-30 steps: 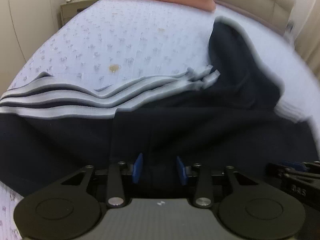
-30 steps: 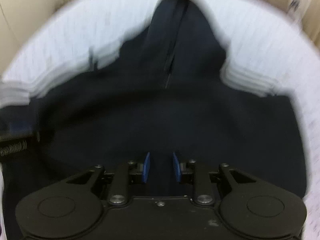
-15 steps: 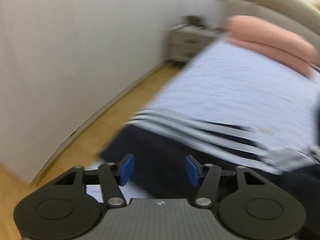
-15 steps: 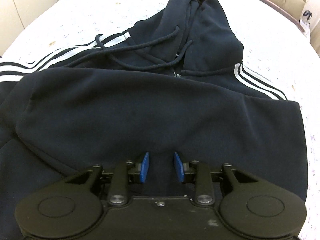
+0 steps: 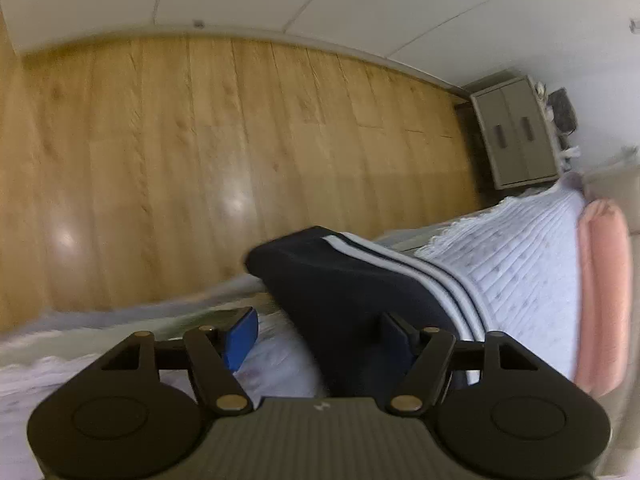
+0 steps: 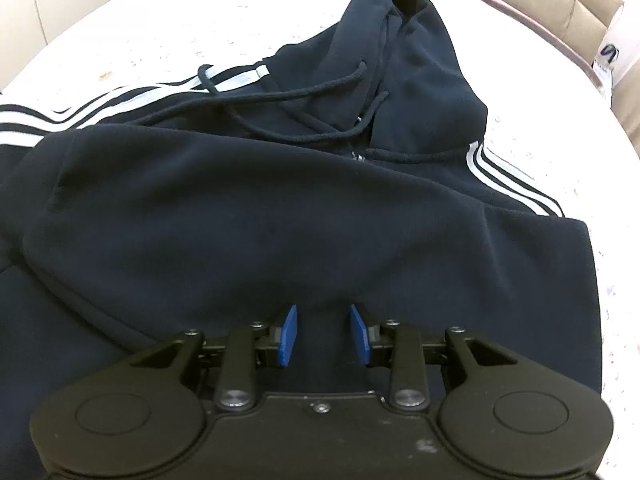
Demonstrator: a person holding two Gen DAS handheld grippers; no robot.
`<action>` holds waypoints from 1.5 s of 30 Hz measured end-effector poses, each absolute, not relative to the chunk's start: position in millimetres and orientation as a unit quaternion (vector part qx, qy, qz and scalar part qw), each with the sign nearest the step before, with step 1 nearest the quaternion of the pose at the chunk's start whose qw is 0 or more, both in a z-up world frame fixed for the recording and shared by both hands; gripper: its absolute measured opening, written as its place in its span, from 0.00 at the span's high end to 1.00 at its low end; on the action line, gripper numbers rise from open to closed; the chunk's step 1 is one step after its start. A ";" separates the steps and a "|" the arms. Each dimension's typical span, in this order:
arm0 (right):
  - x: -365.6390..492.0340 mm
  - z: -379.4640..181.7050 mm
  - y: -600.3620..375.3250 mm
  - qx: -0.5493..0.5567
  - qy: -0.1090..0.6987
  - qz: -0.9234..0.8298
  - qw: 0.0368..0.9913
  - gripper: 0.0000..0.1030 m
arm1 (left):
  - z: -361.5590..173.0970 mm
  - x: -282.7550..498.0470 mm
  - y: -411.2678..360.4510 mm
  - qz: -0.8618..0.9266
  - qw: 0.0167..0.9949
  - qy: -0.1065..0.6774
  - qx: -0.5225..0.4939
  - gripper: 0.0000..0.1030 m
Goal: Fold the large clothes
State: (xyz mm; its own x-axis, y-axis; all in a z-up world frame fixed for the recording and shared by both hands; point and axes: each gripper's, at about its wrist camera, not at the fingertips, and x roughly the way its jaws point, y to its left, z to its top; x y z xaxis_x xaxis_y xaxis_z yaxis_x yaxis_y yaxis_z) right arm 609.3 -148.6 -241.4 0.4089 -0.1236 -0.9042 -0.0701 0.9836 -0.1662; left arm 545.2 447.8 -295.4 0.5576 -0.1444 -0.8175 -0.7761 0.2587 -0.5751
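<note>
Left wrist view: my left tongs [image 5: 316, 334] stand wide apart with nothing clamped; the hoodie's striped sleeve [image 5: 360, 280] runs from lower centre out past the bed [image 5: 520, 256] edge, its cuff end hanging over the wood floor [image 5: 200, 140] at mid-frame. The right blue pad looks laid against the sleeve cloth, but I cannot tell whether it truly touches. A nightstand [image 5: 516, 132] sits upper right, a pink pillow [image 5: 604, 288] at the right edge. Right wrist view: the navy hoodie [image 6: 280, 220] lies spread on the bed, hood [image 6: 404, 52] toward upper centre, its lower body doubled up over the chest. My right tongs [image 6: 323, 334] are partly closed on a ridge of that fold at lower centre; grip appears loose, not certain. Judgement: body fold is placed and the left sleeve is the step in hand. Next I need to straddle the sleeve near the cuff, close, and carry it inward across the torso.
</note>
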 end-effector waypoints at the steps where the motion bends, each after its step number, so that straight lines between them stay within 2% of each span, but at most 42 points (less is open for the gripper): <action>1: 608.9 -241.4 -147.7 -0.092 0.542 -0.016 0.835 0.63 | -305.7 546.4 450.8 0.220 0.673 0.400 -0.582 0.34; 2: 608.2 -241.4 -146.9 -0.096 0.541 -0.017 0.835 0.63 | -313.9 545.3 453.3 0.205 0.663 0.388 -0.606 0.37; 5: 607.4 -241.0 -146.3 -0.100 0.539 -0.019 0.836 0.62 | -325.8 545.6 455.1 0.190 0.665 0.352 -0.631 0.76; 6: 607.2 -240.9 -146.0 -0.100 0.538 -0.020 0.836 0.63 | -323.1 545.4 454.9 0.196 0.675 0.344 -0.622 0.93; 9: 607.0 -240.4 -145.4 -0.102 0.538 -0.023 0.837 0.63 | -292.4 542.0 441.5 0.204 0.733 0.315 -0.567 0.95; 15: 607.8 -239.0 -151.6 -0.084 0.539 -0.019 0.838 0.62 | -204.2 543.8 380.2 0.137 0.844 0.278 -0.438 0.95; 19: 603.3 -226.7 -169.0 -0.034 0.534 -0.011 0.845 0.62 | -151.9 546.9 308.5 0.071 0.893 0.272 -0.352 0.95; 24: 576.1 -196.8 -201.9 0.003 0.497 -0.018 0.867 0.55 | -105.6 551.4 174.2 -0.045 0.934 0.269 -0.231 0.95; 30: 546.3 -182.8 -264.6 0.040 0.500 -0.047 0.864 0.53 | -89.5 533.7 -8.5 -0.208 0.933 0.273 -0.110 0.94; 32: 536.9 -183.7 -283.1 0.046 0.504 -0.058 0.861 0.53 | -101.0 524.8 -66.5 -0.253 0.920 0.289 -0.074 0.88; 34: 528.1 -188.2 -299.6 0.053 0.515 -0.064 0.853 0.53 | -127.4 520.2 -114.9 -0.273 0.904 0.327 -0.028 0.59; 35: 524.3 -190.8 -306.4 0.056 0.519 -0.065 0.850 0.53 | -141.3 516.8 -131.0 -0.260 0.902 0.345 -0.004 0.56; 38: 515.6 -193.8 -319.6 0.065 0.524 -0.056 0.847 0.53 | -168.0 506.2 -141.4 -0.230 0.892 0.387 0.033 0.56; 43: 520.2 -187.0 -300.3 0.073 0.495 0.002 0.866 0.52 | -163.1 485.2 -73.6 -0.195 0.892 0.406 -0.051 0.51; 44: 524.1 -181.7 -289.8 0.075 0.481 0.023 0.873 0.48 | -158.0 481.5 -58.1 -0.174 0.896 0.404 -0.071 0.51; 45: 527.6 -176.1 -277.6 0.073 0.468 0.042 0.880 0.35 | -152.5 478.4 -43.8 -0.150 0.899 0.402 -0.085 0.51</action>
